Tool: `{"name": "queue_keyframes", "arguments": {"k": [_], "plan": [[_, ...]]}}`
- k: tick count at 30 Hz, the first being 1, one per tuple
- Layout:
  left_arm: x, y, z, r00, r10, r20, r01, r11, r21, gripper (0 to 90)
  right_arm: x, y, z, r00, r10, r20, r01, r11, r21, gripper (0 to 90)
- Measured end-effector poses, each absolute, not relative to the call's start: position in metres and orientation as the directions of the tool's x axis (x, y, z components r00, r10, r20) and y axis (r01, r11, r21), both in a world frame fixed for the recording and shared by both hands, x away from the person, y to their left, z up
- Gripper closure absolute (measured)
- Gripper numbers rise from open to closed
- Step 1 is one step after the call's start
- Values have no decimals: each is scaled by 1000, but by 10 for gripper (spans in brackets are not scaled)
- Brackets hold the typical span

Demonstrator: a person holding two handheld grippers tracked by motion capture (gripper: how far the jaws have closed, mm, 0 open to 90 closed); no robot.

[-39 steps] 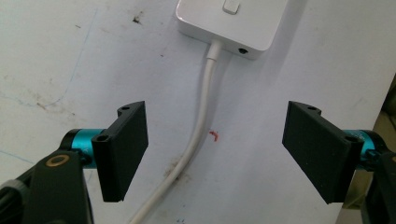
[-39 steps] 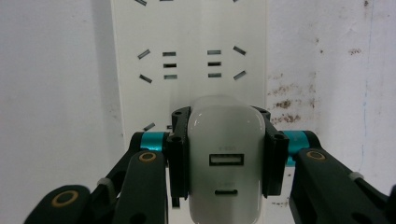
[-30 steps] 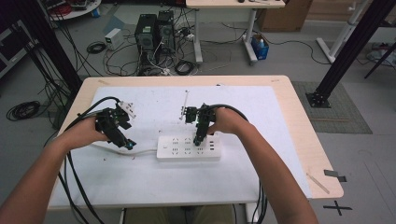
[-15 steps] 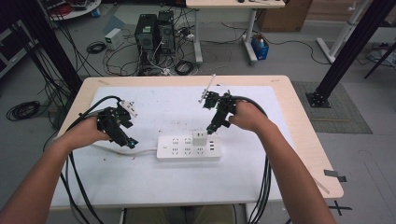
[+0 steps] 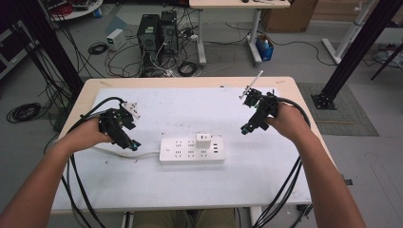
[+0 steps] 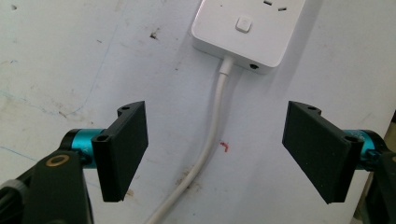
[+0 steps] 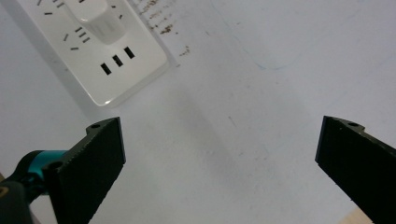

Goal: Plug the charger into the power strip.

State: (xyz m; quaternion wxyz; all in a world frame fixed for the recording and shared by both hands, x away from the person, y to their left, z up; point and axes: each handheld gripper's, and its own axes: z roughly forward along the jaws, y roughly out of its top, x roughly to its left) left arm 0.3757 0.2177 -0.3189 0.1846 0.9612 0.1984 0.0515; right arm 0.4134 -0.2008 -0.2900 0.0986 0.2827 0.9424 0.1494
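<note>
White hard-plastic power strip (image 5: 191, 150) with its plugged-in charger (image 5: 203, 140) near the table's (image 5: 294, 171) front edge looks light, rigid and slick, best pinched across its long sides, while the left gripper (image 6: 215, 151) straddles its cord (image 6: 208, 154) unclenched and the right gripper (image 7: 219, 163), jaws just opened wide, grasps nothing.

Power strip (image 5: 191, 149): white, long and flat, lying face up near the middle of the table, its length running left to right in the high view.
Sockets: several rows across its top; three small slots at its right end.
Button: one square button at its left end.
Cord (image 6: 211, 140): white, leaves the left end and curves across the table top.
Charger (image 5: 203, 140): small white block, plugged upright into the strip, right of its middle.
</note>
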Motion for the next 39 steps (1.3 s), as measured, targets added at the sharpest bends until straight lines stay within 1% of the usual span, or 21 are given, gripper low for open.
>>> {"name": "queue_keyframes", "arguments": {"k": [7, 12, 14, 15, 17, 19, 21, 22, 24, 26, 33, 39], "plan": [[373, 216, -319, 916, 401, 24, 364, -854, 372, 226, 400, -210, -286, -809, 577, -110, 509, 782, 359, 9], [373, 220, -312, 913, 405, 41, 361, -852, 379, 226, 394, -230, -281, -753, 642, -141, 561, 740, 371, 9], [375, 223, -308, 911, 411, 37, 367, -848, 383, 226, 393, -237, -280, -732, 663, -155, 582, 728, 363, 9], [377, 224, -307, 907, 421, 26, 378, -838, 393, 226, 392, -240, -280, -739, 655, -156, 577, 735, 356, 9], [379, 227, -303, 900, 436, 26, 390, -830, 399, 226, 392, -246, -282, -736, 659, -151, 592, 736, 328, 9], [383, 231, -297, 897, 442, 27, 393, -821, 415, 226, 393, -252, -281, -719, 682, -136, 618, 716, 325, 9], [383, 231, -297, 897, 442, 27, 393, -821, 415, 226, 394, -255, -281, -720, 683, -120, 623, 713, 322, 9], [391, 234, -291, 867, 497, 30, 440, -793, 422, 226, 395, -259, -282, -721, 686, -99, 633, 710, 307, 9], [393, 237, -288, 865, 501, 39, 435, -785, 442, 226, 396, -260, -285, -730, 679, -75, 634, 715, 295, 9], [394, 238, -287, 868, 495, 40, 426, -784, 452, 226, 397, -259, -287, -731, 678, -74, 633, 716, 294, 9], [399, 239, -291, 858, 511, 60, 442, -791, 423, 226, 402, -254, -290, -741, 665, -96, 616, 730, 296, 9], [399, 241, -292, 848, 523, 84, 446, -790, 422, 226, 406, -246, -292, -754, 649, -106, 600, 744, 293, 9]]}}
